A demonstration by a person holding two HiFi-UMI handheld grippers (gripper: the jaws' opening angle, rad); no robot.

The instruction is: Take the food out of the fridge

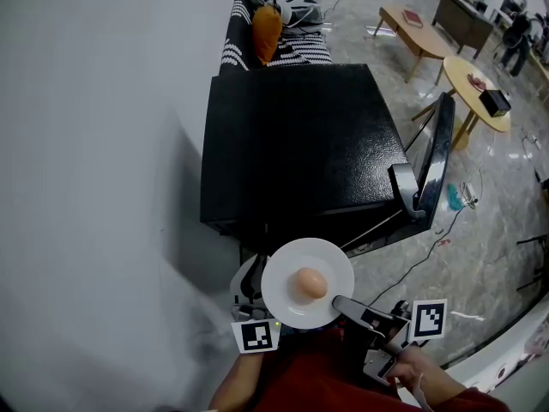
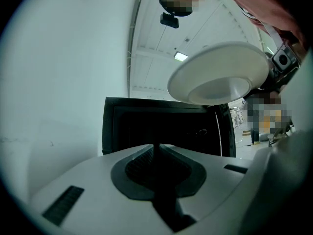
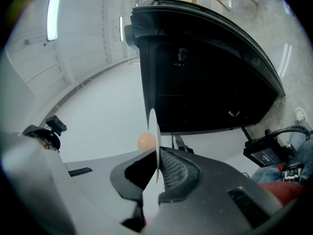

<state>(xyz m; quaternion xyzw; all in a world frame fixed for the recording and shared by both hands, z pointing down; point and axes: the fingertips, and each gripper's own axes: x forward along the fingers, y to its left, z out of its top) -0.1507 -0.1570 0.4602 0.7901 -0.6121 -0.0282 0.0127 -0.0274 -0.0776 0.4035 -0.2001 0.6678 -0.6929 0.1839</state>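
Pinching the plate (image 1: pixel 281 305) rim, the right gripper (image 3: pixel 157 164) has 1 egg (image 1: pixel 310 283) seemingly out of the fridge (image 1: pixel 300 136); left gripper (image 2: pixel 155 150) closed, empty.

1. I can read no words, brands or numbers anywhere around me.
2. The only signs are black-and-white square patterns, not letters, on my left cube (image 1: pixel 256 336) and my right cube (image 1: pixel 429 318).

Seemingly red top (image 1: pixel 319 378); grey tools (image 2: pixel 155 150) (image 3: pixel 157 154).
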